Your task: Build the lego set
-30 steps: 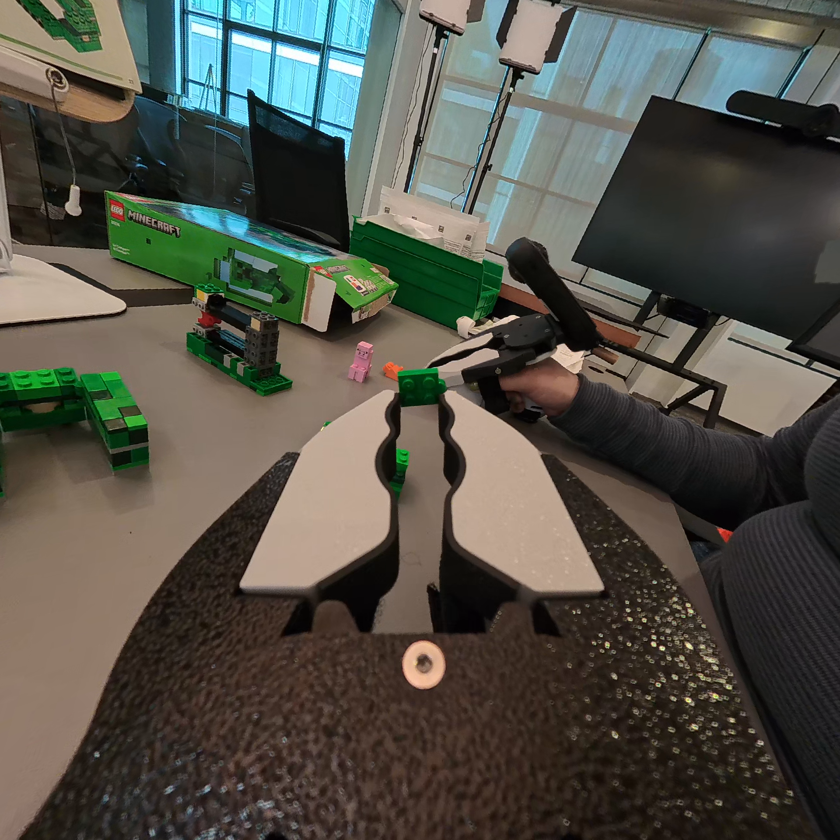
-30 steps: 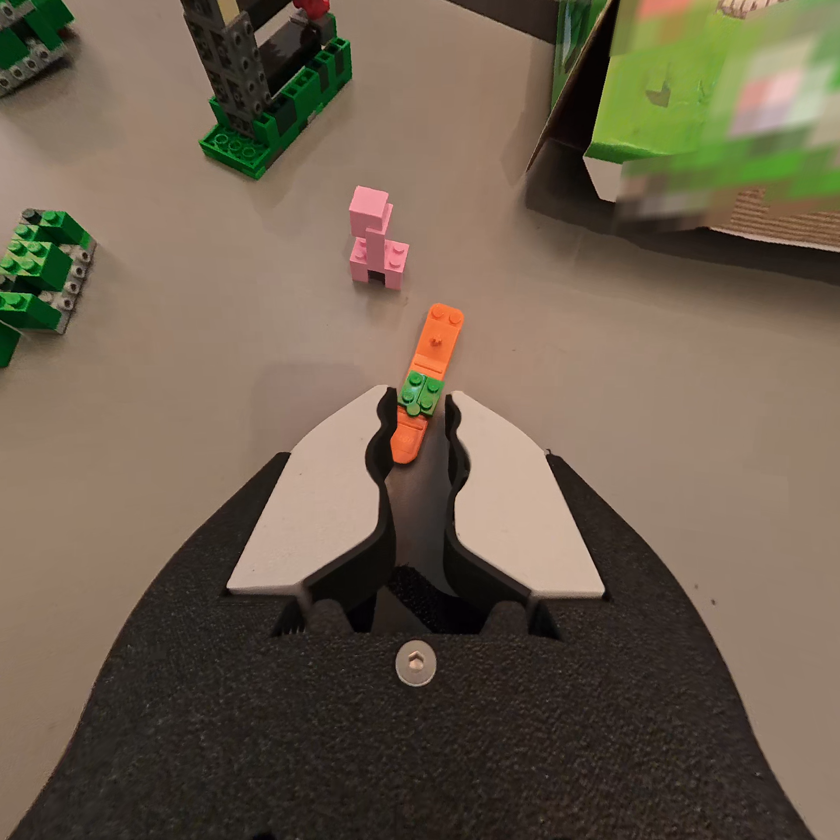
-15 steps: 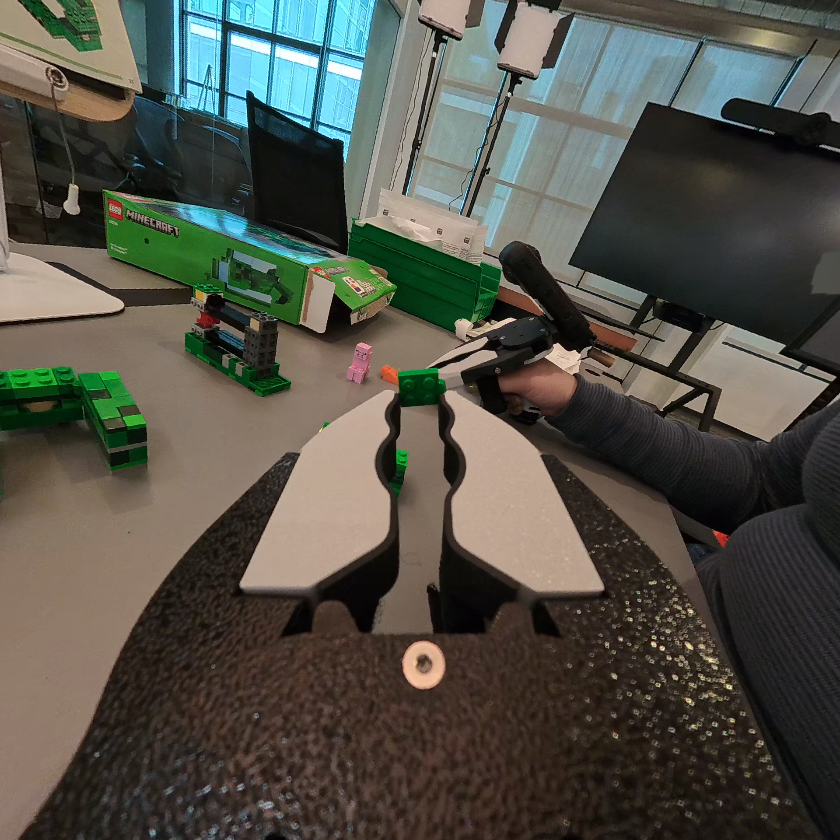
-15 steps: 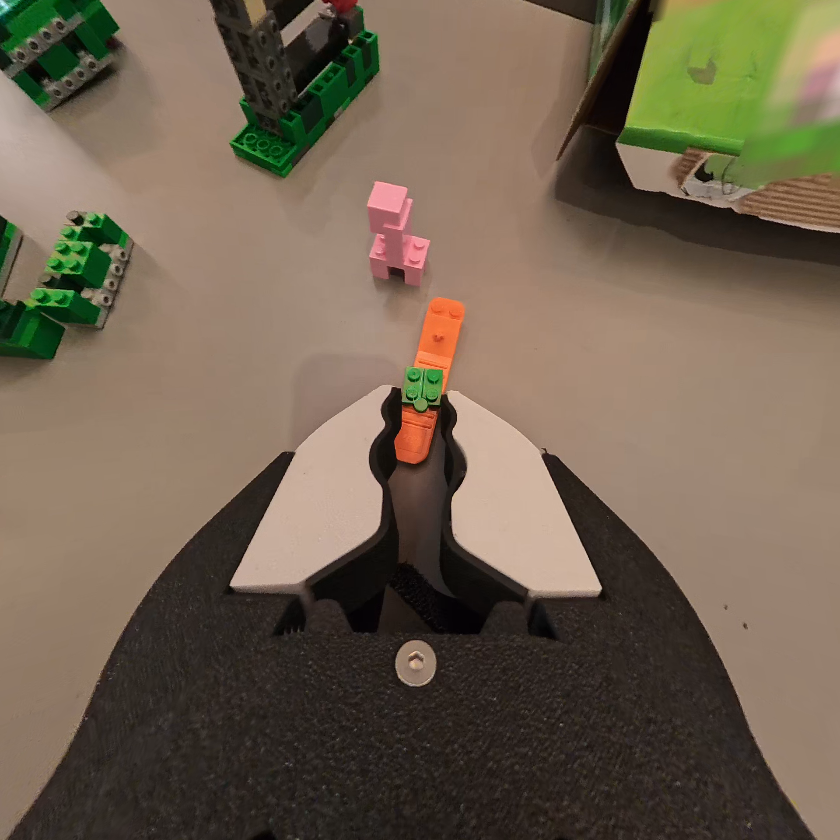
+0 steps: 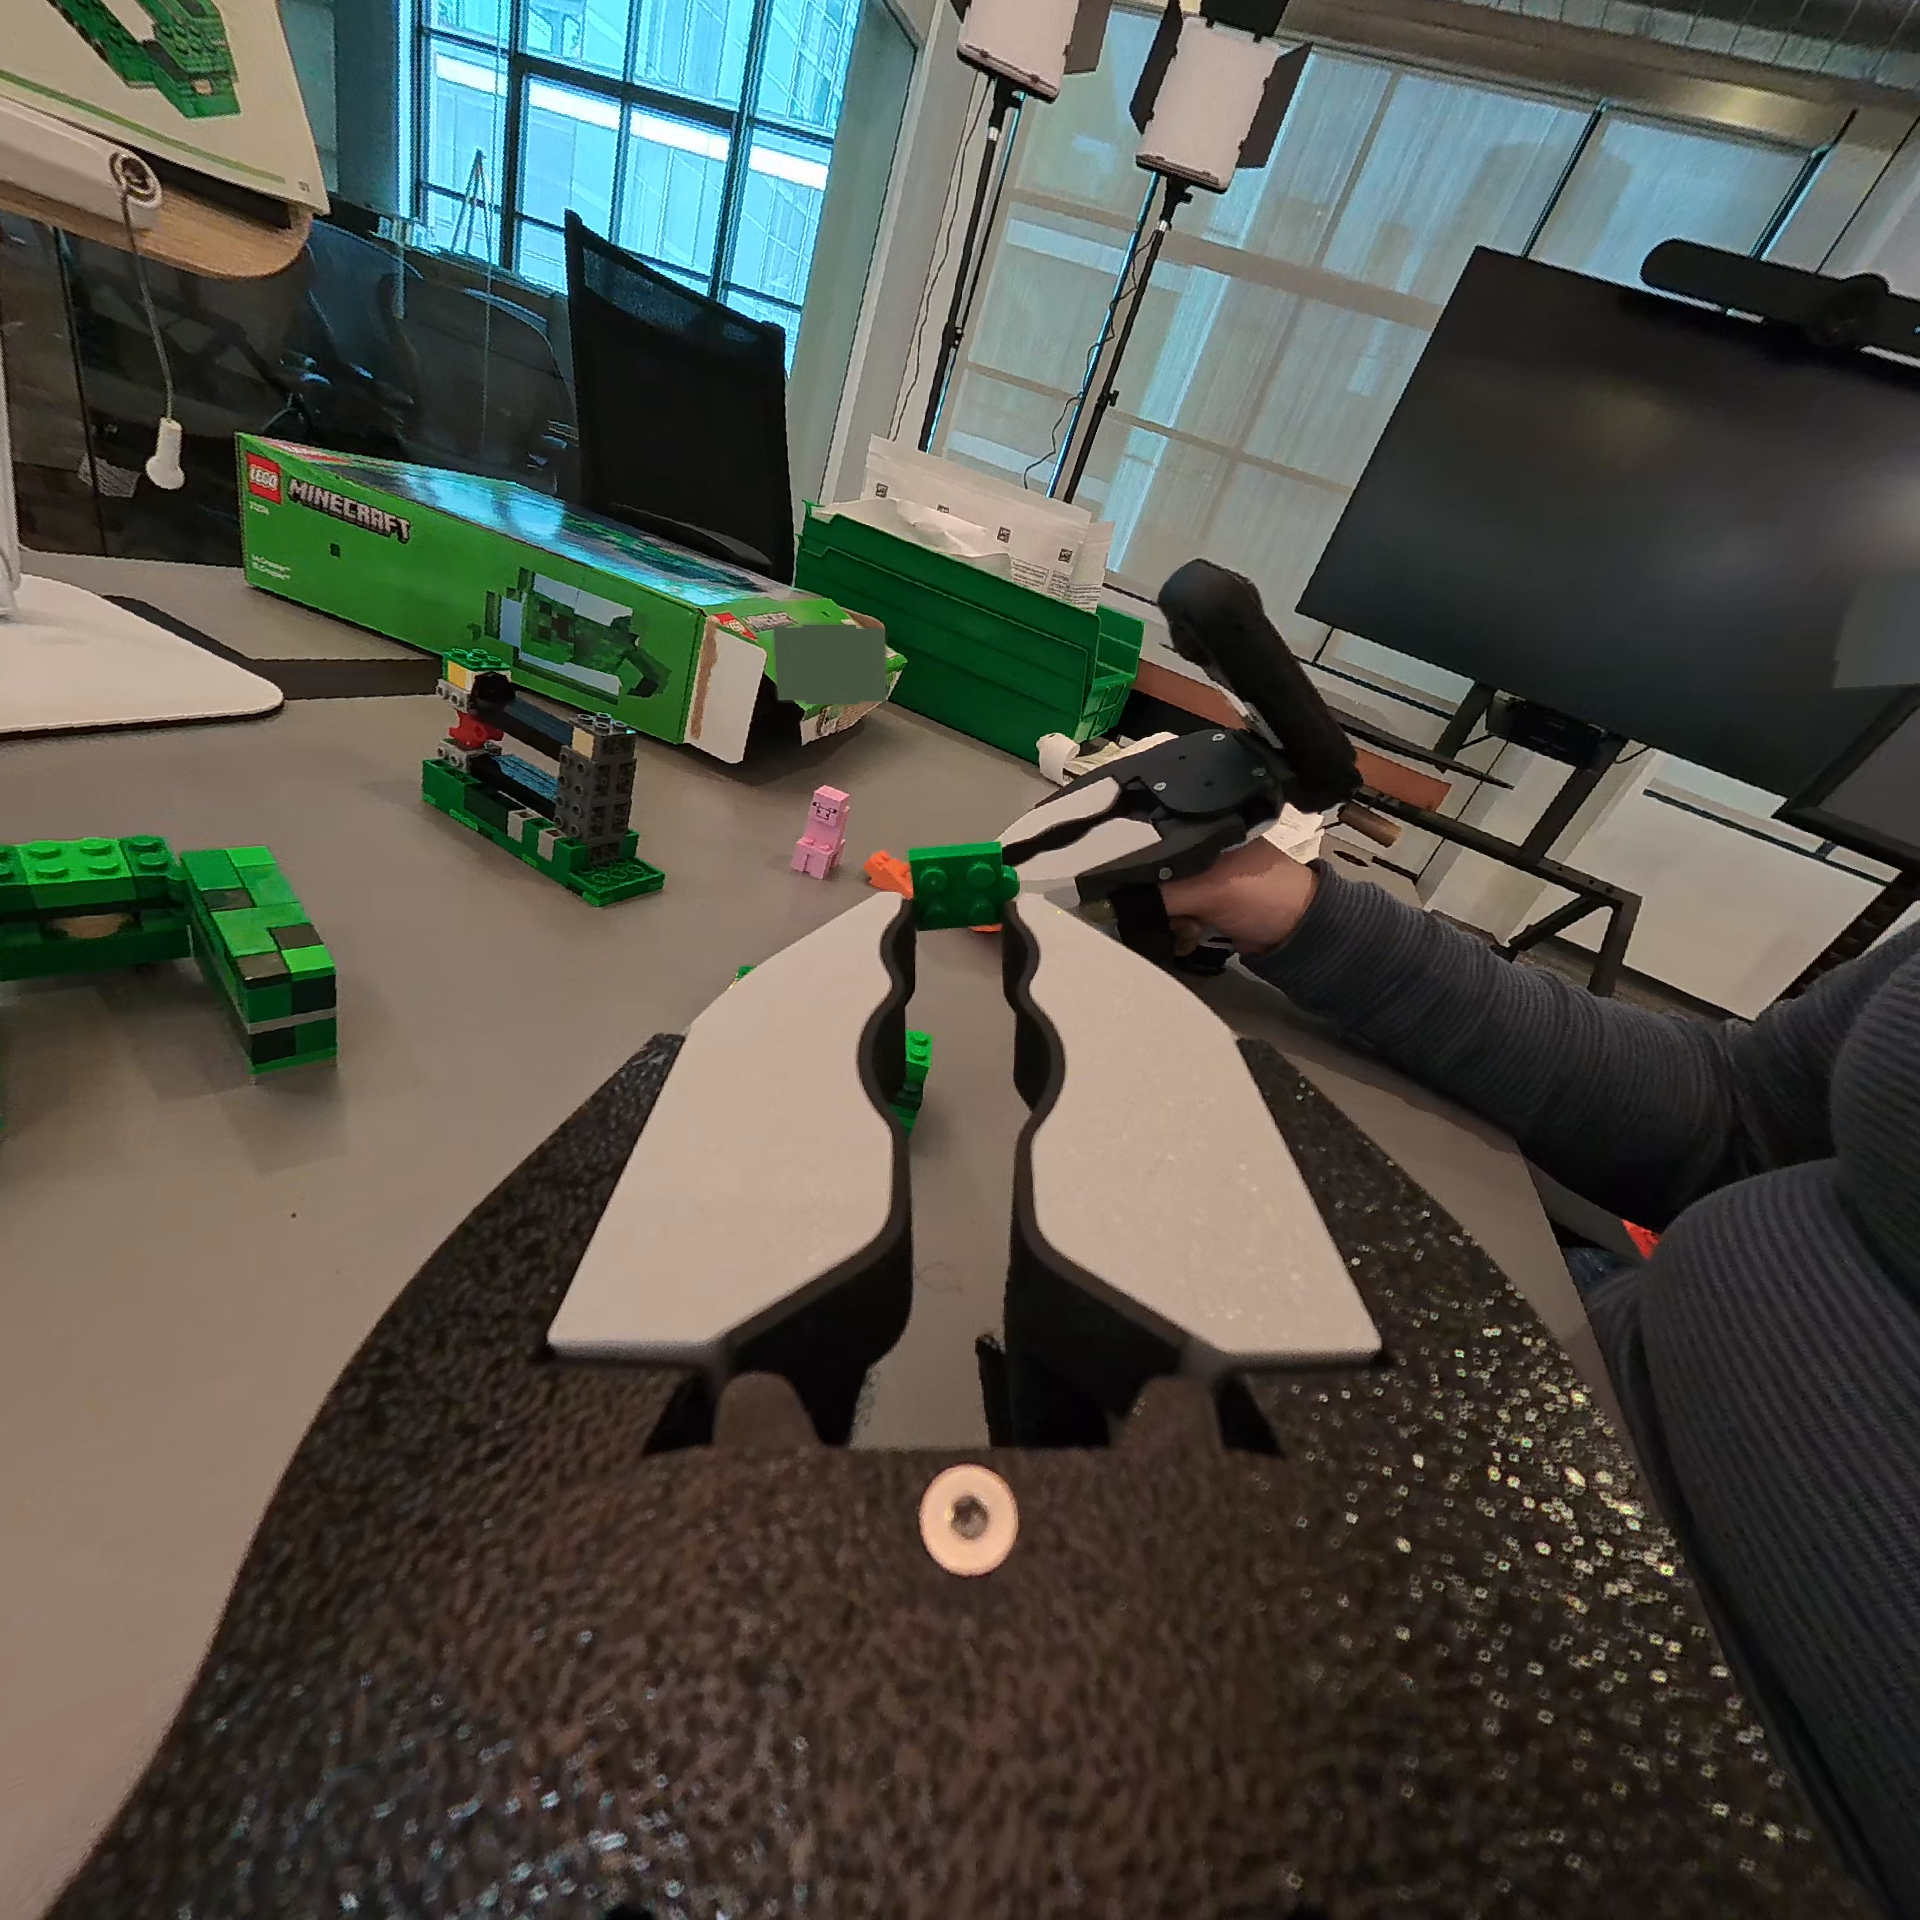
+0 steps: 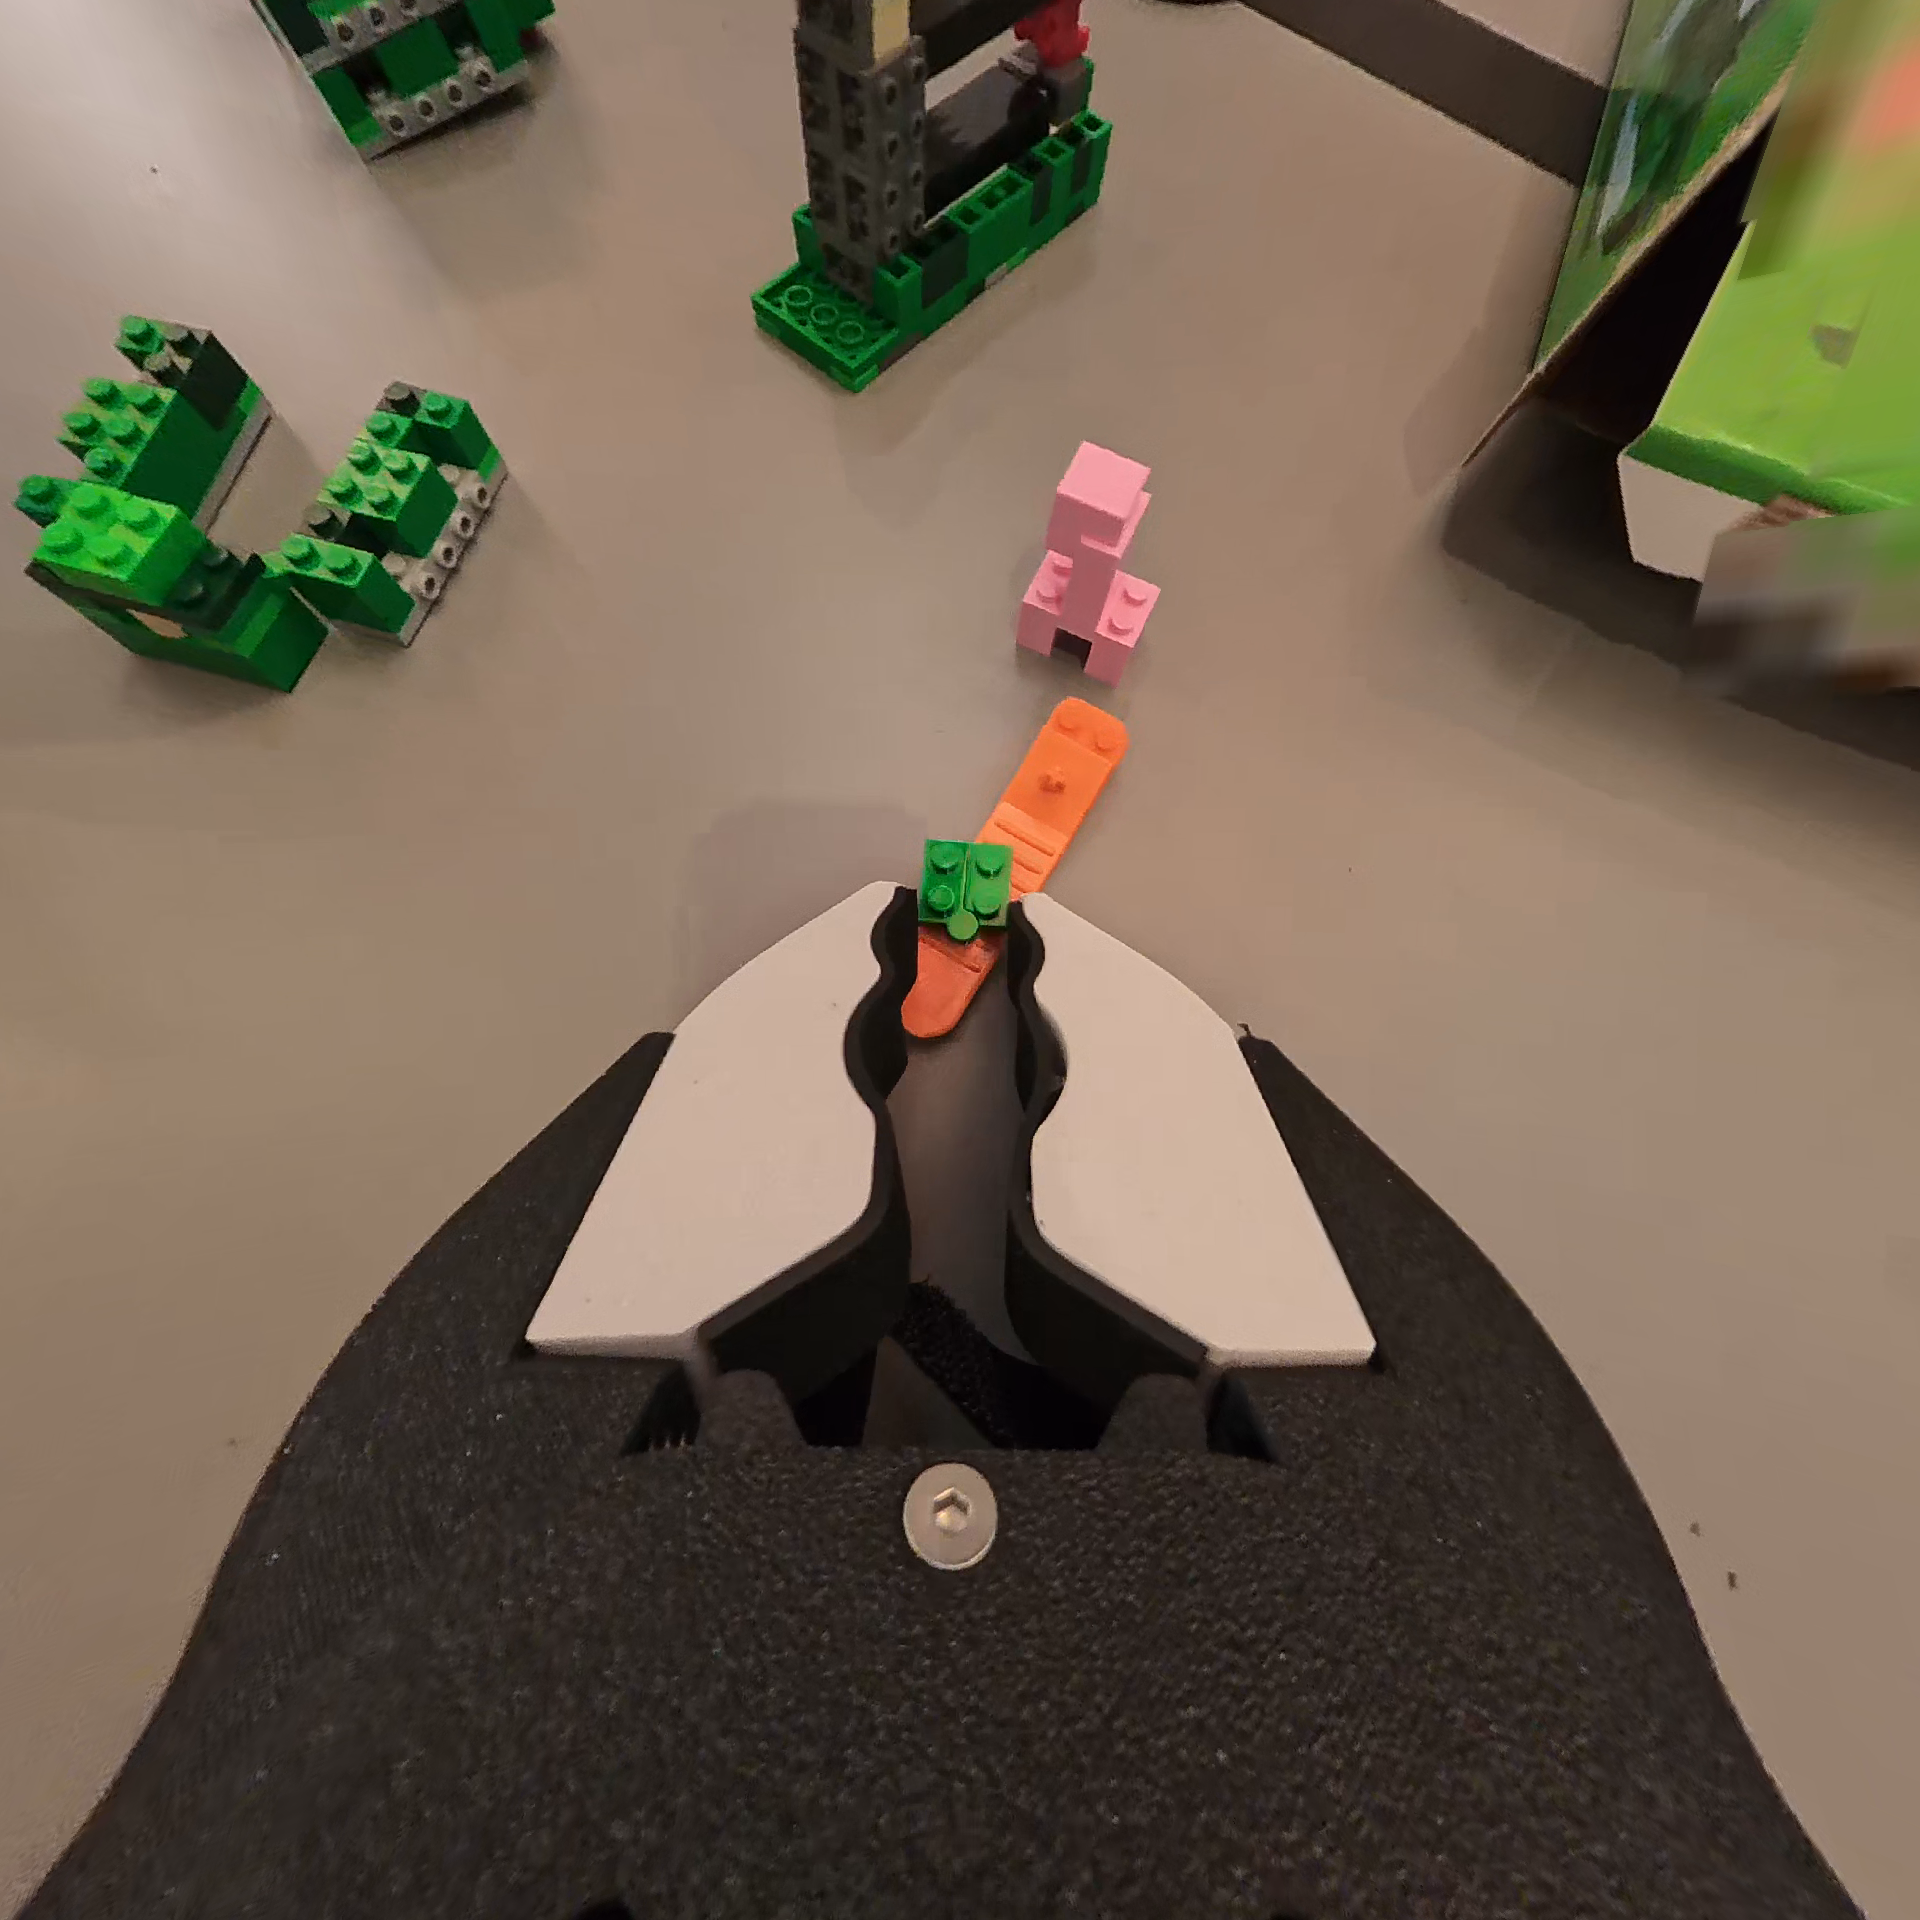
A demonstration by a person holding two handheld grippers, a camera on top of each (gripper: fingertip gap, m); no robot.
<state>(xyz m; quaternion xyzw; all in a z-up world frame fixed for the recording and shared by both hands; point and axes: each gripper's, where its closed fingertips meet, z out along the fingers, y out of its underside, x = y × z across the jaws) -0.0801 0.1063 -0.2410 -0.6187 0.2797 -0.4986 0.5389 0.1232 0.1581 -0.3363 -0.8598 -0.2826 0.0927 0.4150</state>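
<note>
While both tongs hang over the grey table (image 6: 520, 831), this is the layout:
Left tongs (image 5: 957, 914): clamped on a small green brick (image 5: 961, 883) at the tips.
Right tongs (image 6: 961, 914): pinching a small green plate piece (image 6: 966, 883), with an orange brick separator (image 6: 1049, 800) lying flat underneath.
Pink pig (image 6: 1096, 566): just past the separator, standing.
Green builds (image 6: 249, 520): off left.
Grey tower on green base (image 6: 914, 208): farther back.
Box (image 5: 499, 603): behind it, end flap open.
</note>
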